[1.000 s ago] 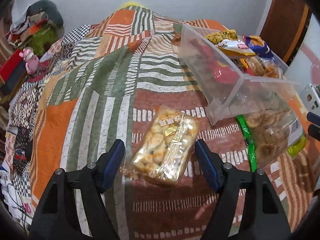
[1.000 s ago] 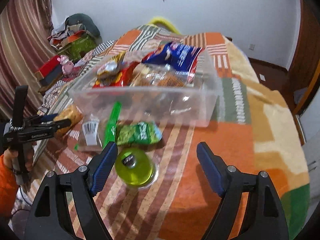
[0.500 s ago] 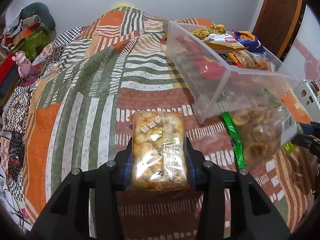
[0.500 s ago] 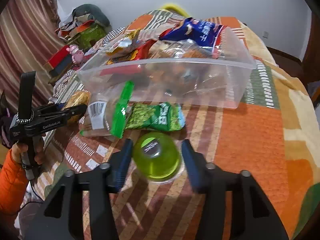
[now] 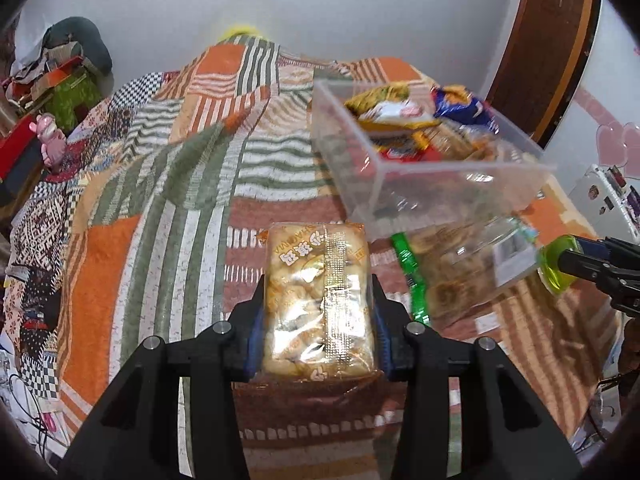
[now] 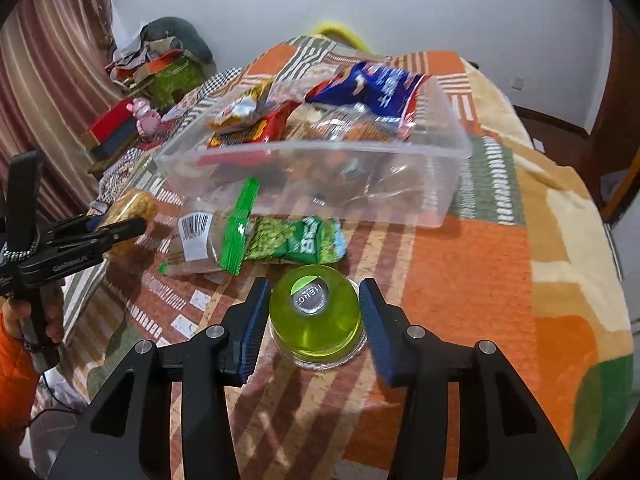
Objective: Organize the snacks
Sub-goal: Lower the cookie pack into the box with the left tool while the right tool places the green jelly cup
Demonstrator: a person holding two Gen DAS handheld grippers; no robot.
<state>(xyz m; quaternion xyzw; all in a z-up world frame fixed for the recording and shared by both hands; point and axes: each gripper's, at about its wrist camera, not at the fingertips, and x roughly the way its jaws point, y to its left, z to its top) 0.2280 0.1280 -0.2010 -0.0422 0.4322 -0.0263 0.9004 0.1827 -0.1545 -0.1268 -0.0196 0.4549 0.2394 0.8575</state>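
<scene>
My left gripper is clamped on a clear pack of golden biscuits, blue pads pressed against both long sides; the pack hangs clear of the patchwork bedspread. My right gripper is clamped on a green jelly cup standing upside down on the bedspread, label facing up, both pads against its sides.

Clear plastic bin sits on the bed beyond both grippers. It holds a blue bag, a yellow-and-white bag and a red packet, piled above the rim. Against its near wall, outside it: a green pea-snack bag and a clear bag with a green zip strip, barcode label showing, the two touching. An orange sleeve shows at the left edge of the right wrist view.
</scene>
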